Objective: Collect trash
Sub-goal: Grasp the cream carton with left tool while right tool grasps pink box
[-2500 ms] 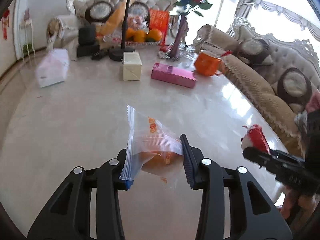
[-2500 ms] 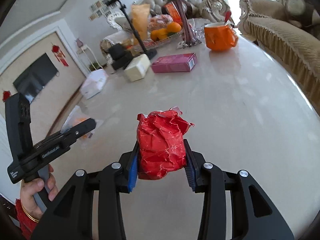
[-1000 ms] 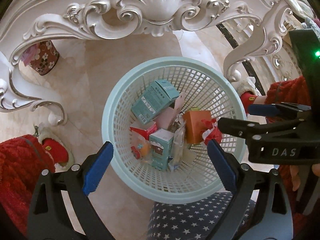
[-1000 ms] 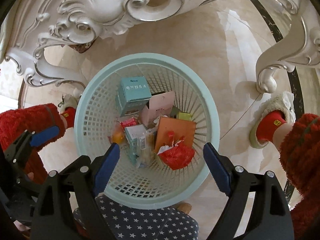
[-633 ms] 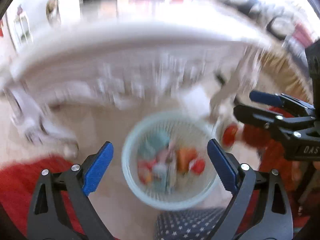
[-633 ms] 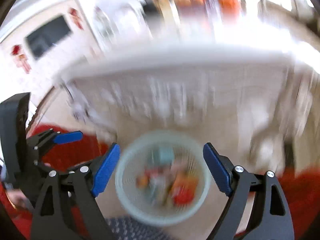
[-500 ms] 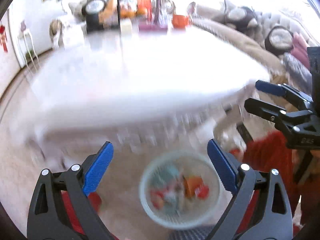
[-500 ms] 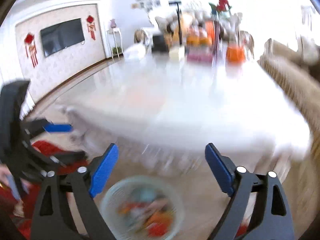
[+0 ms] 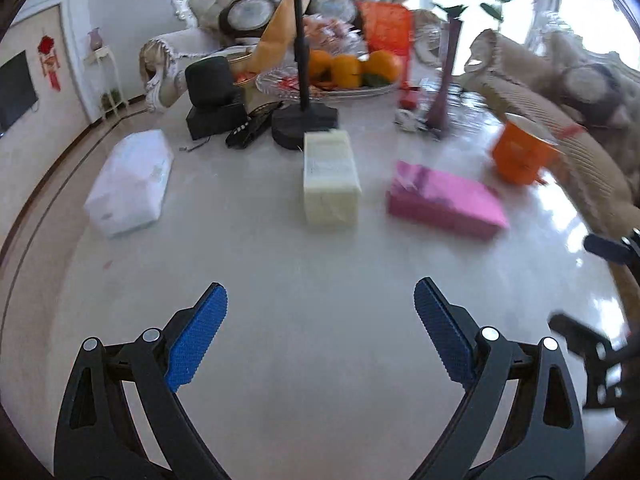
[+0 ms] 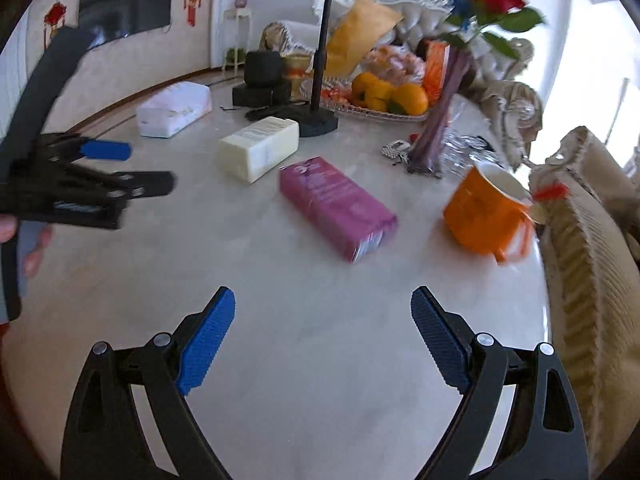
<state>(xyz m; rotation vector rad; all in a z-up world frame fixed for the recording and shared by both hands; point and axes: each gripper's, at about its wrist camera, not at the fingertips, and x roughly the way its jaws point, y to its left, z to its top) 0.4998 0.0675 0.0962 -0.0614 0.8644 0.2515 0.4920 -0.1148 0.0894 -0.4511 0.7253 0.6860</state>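
- Now that the basket of rubbish seen a second ago is out of sight, the left wrist view looks down across the counter [image 9: 320, 280] again. The left tongs [image 9: 320, 308] stand spread wide with nothing between the blue pads [image 9: 196, 336]; the clear bag they pinched earlier is gone from them.
- Taking the cream box [image 9: 329, 178] as the landmark: a pink box [image 9: 442, 200] lies just right of it, an orange mug [image 9: 520, 158] further right, and a white packet [image 9: 130, 184] well to its left. Beyond it stand a black pole base [image 9: 305, 124] and a fruit tray [image 9: 332, 84].
- At the right edge of that view the right tongs show, blurred.
- In the right wrist view the right tongs [image 10: 322, 312] are likewise spread and empty, the red wrapper no longer in them. The cream box [image 10: 260, 148] lies ahead, the pink box [image 10: 336, 206] just right of it, the orange mug [image 10: 482, 212] beyond that, near the counter's edge.
- The left tongs [image 10: 148, 166] show at the left, apart.
- I judge one drop-off finished. No loose wrapper is plain on the counter, so whether any trash remains I cannot tell.
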